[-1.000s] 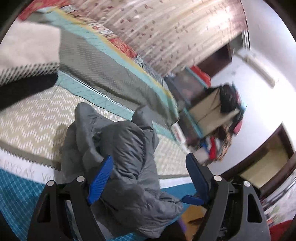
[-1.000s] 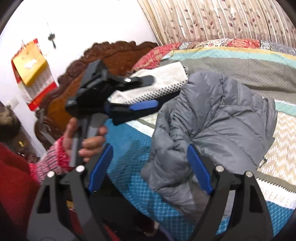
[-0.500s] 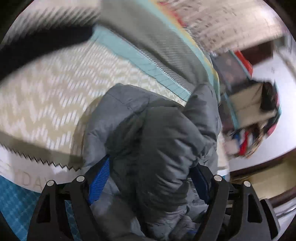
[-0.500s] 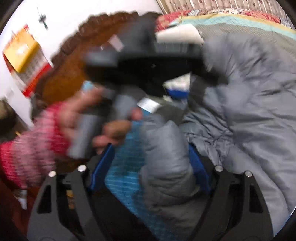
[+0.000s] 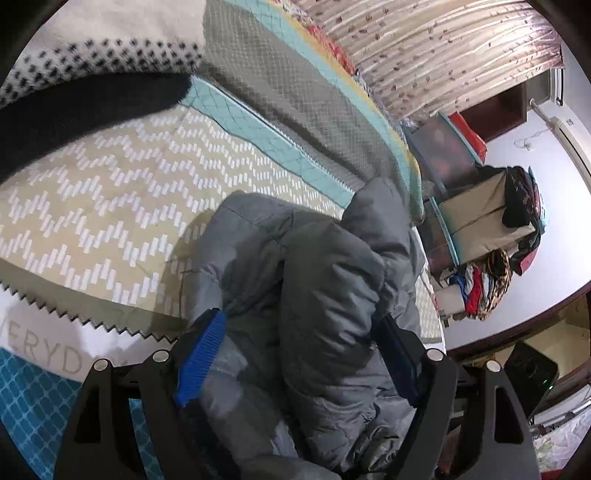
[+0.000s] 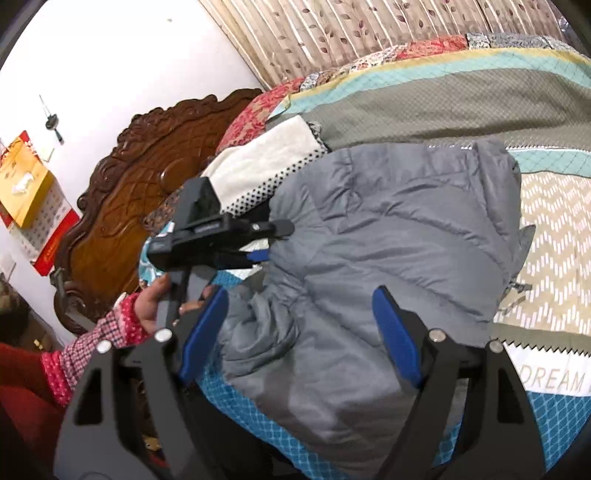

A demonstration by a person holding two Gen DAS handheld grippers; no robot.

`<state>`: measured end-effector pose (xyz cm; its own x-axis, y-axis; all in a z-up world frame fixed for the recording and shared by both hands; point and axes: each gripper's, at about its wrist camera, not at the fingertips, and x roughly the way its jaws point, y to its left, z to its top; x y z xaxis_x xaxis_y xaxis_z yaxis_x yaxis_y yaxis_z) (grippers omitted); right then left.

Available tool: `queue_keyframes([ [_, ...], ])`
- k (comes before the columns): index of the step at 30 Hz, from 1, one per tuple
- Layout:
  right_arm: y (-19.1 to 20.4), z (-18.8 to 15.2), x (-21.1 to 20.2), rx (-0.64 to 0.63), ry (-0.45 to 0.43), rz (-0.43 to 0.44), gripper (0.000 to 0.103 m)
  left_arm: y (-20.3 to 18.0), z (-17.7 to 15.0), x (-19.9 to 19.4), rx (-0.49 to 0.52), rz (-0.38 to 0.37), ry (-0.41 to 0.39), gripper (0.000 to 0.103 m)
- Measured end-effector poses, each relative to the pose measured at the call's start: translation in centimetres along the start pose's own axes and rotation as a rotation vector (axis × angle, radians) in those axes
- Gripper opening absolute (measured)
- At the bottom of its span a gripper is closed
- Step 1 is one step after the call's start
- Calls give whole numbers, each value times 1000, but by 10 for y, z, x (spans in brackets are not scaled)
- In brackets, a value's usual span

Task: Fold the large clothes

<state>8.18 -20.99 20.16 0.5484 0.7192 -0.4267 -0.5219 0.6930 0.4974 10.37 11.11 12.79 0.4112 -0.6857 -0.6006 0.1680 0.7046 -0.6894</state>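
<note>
A grey padded jacket (image 6: 388, 240) lies bunched on the patterned bedspread (image 6: 554, 221) near the bed's front edge. In the left wrist view the jacket (image 5: 317, 295) fills the gap between my left gripper's blue pads (image 5: 201, 354); my left gripper (image 5: 299, 358) stands wide, jaws around a thick fold. In the right wrist view my left gripper (image 6: 266, 242) touches the jacket's left edge. My right gripper (image 6: 301, 328) is open, jaws over the jacket's near part, not closed on it.
A white, black-dotted blanket (image 6: 258, 166) lies by the carved wooden headboard (image 6: 140, 166). A curtain (image 6: 351, 29) hangs behind the bed. Boxes and piled clothes (image 5: 491, 229) stand past the bed's far end. The bed's front edge is close below the grippers.
My left gripper moved forward onto the jacket, which now sits between its pads. My right gripper went in toward the jacket and now stands steady over its near part.
</note>
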Motion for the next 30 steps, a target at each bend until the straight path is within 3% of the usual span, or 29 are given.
queue_keyframes([
  [7, 3, -9, 14, -21, 28, -20, 78, -1, -3, -27, -8, 8, -50, 82],
  [13, 7, 2, 33, -33, 54, 38, 78, -10, 2, -49, 9, -39, -99, 82],
  [16, 17, 1, 65, -40, 120, 103, 78, -16, 7, -46, 24, -68, -106, 82],
  [17, 23, -5, 85, -47, 186, 140, 78, -18, 8, -41, 32, -77, -91, 82],
  [20, 36, -19, 116, -135, 245, 117, 78, -21, 8, -27, 55, -85, -54, 82],
  [23, 33, -17, 114, -102, 236, 138, 78, -20, 5, -12, 78, -44, -14, 82],
  [25, 28, -13, 97, -88, 217, 150, 78, -22, 2, -3, 139, 37, 1, 82],
  [27, 22, -7, 73, -90, 168, 142, 78, -20, -1, 10, 207, 149, 11, 82],
  [30, -8, 4, 23, -28, 37, 47, 78, -6, 1, 18, 157, 186, 37, 82],
])
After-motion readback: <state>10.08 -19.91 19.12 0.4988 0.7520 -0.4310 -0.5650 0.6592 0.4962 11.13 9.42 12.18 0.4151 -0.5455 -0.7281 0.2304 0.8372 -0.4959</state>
